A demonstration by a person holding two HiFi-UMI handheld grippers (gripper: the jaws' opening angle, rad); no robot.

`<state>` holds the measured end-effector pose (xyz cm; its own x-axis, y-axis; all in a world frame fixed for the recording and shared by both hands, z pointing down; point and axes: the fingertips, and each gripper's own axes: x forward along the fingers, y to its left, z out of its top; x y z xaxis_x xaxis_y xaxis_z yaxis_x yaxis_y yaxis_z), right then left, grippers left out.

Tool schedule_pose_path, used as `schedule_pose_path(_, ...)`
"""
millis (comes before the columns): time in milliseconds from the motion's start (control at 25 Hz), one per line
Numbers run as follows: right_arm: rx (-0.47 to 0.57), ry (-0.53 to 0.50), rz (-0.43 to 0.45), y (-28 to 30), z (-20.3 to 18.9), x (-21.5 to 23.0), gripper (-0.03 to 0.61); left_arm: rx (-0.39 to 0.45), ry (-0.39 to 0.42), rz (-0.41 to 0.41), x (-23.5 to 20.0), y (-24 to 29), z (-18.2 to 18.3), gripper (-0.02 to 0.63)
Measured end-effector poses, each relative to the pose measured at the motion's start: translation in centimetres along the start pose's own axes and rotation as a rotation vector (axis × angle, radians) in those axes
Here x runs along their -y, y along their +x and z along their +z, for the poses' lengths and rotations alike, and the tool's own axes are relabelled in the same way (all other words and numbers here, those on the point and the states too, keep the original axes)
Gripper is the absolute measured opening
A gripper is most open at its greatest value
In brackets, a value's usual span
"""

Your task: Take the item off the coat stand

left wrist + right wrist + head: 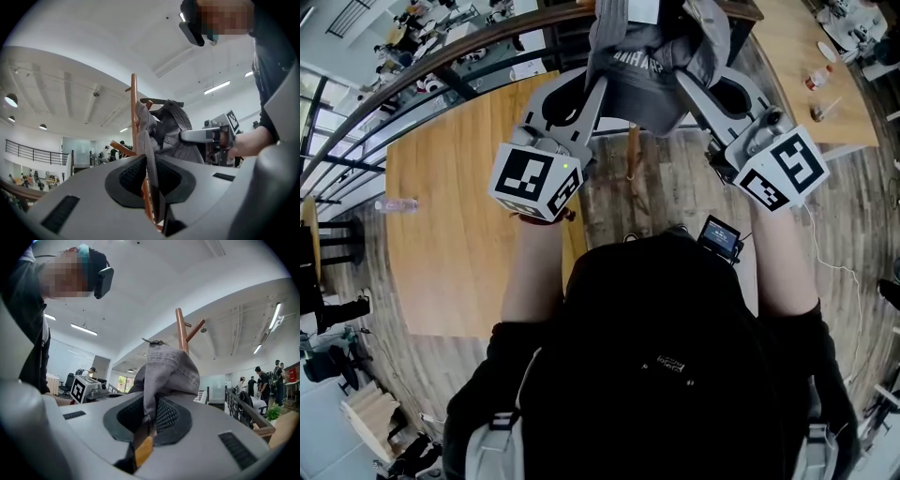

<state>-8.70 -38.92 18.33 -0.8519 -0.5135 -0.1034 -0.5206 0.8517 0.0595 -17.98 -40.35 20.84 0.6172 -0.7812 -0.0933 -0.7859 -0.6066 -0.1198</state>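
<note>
Grey fabric cap (pixel 649 70) seen hung on brown wooden coat stand (pixel 133 101), pole and peg rising above it; cap not yet lifted off. Left gripper (pixel 151 183) jaws clamped on cap's thin stiff edge, held upright between pads, stand's pole just behind. Right gripper (pixel 149 420) jaws clamped on fold of cap's stitched fabric at opposite side. Cap held between both grippers. Light wooden tabletop (pixel 450 244) seen below, at left.

The left forearm (pixel 530 272) and right forearm (pixel 783 267) reach forward side by side. The left gripper (pixel 596 94) and right gripper (pixel 692 89) angle inward, fingers pinched onto the cap (pixel 642 84).
</note>
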Motion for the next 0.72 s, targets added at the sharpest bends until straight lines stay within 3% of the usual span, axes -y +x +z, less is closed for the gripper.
schedule_pose_path(360, 0.03, 0.01, 0.032, -1.2, 1.4, -0.6, 0.04, 0.043, 0.007, -0.002, 1.0, -0.4, 1.4, 0.033)
schedule_pose_path(720, 0.072, -0.01, 0.061, -2.8, 3.4, -1.1, 0.04, 0.151, 0.036, -0.004, 2.3, -0.6, 3.4, 0.034)
